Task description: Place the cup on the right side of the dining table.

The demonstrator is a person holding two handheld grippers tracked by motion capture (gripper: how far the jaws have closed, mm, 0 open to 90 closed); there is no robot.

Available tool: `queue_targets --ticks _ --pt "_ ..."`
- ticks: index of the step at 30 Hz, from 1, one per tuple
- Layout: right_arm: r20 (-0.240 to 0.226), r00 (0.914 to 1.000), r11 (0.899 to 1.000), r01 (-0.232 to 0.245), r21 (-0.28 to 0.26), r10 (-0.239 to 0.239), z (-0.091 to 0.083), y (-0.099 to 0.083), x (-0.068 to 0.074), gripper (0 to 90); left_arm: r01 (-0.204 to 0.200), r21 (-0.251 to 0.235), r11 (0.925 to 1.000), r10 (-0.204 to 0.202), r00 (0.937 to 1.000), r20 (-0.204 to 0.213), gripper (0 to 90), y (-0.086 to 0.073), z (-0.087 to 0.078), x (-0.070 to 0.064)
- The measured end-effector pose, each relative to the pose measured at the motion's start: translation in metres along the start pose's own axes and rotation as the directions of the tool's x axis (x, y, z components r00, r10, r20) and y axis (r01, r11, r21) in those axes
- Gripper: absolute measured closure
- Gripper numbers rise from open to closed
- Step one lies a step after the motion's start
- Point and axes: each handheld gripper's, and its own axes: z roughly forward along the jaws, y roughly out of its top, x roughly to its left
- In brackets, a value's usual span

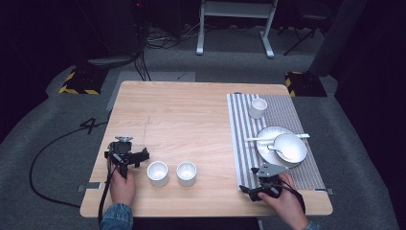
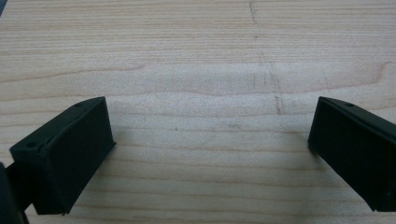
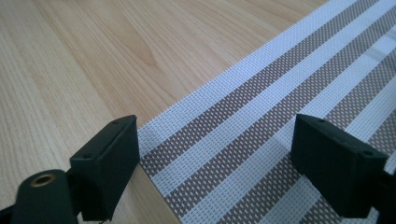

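On the wooden table [image 1: 191, 110] two white cups [image 1: 157, 173] [image 1: 186, 173] stand side by side near the front edge. A third white cup [image 1: 257, 108] stands on the striped placemat [image 1: 244, 143] at the right, behind a white plate [image 1: 265, 146] that carries a bowl [image 1: 289, 147] and a spoon [image 1: 277, 149]. My left gripper [image 1: 125, 152] rests left of the two cups, open [image 2: 210, 135] over bare wood. My right gripper [image 1: 262, 184] is at the mat's front left corner, open [image 3: 217, 149] with nothing between the jaws.
A white chopstick or utensil [image 1: 277, 138] lies across the plate. Bare wood spans the table's middle and back left. A black cable [image 1: 52, 148] trails on the grey floor at the left. Beyond the table stands a white frame [image 1: 234, 24].
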Motion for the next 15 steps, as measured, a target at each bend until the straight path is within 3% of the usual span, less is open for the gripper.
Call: queue_targets --ticks 15 --pt "-0.011 0.9997 1.000 0.019 0.002 -0.019 0.0001 -0.0005 -0.0007 14.1 0.002 -0.001 1.0000 -0.002 1.0000 -0.001 0.2 -0.0001 0.0000 -0.0005"
